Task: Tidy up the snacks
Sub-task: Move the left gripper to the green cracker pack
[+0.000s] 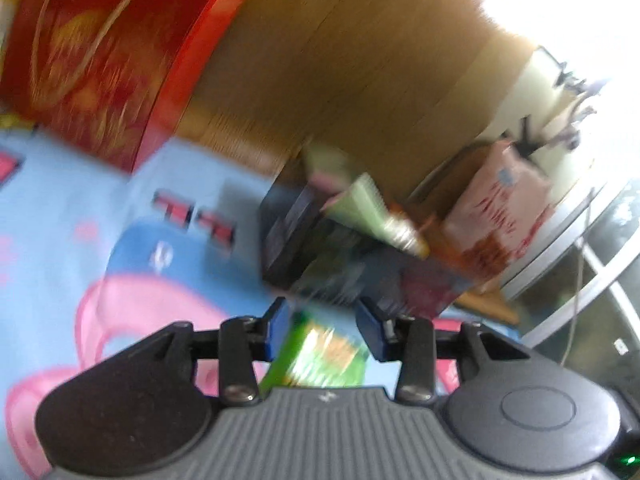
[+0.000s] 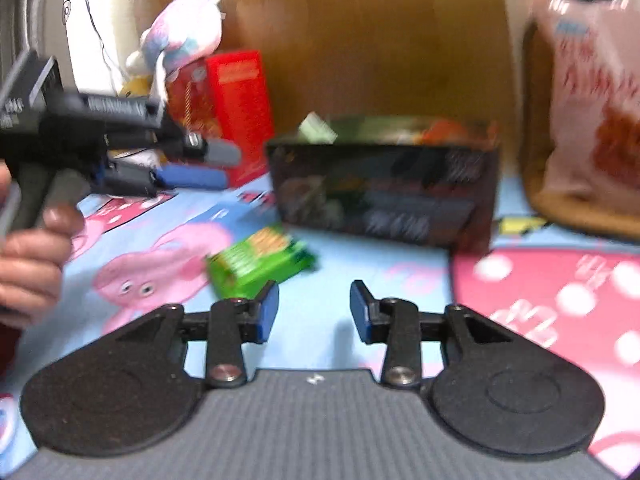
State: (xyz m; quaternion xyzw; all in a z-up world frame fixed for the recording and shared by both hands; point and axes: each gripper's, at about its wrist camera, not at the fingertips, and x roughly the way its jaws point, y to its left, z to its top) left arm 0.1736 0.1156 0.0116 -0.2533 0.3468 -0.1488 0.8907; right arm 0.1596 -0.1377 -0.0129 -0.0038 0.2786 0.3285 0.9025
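A green snack packet (image 2: 260, 264) lies flat on the cartoon play mat (image 2: 160, 248), in front of a dark open box (image 2: 384, 192) that holds several snacks. My right gripper (image 2: 314, 312) is open low over the mat, nothing between its blue pads, and the packet sits just past its left finger. In the right wrist view my left gripper (image 2: 200, 164) hangs in the air at the left in a hand, well clear of the packet. Seen from the left wrist, that gripper (image 1: 322, 312) is open, with the green packet (image 1: 324, 356) below its gap and the dark box (image 1: 320, 248) ahead.
A red box (image 2: 236, 112) stands at the back left with a plush toy (image 2: 184, 36) on top of it. A pink snack bag (image 2: 592, 120) stands at the right in a brown container. A wooden panel (image 2: 380, 40) closes off the back. The left wrist view is blurred.
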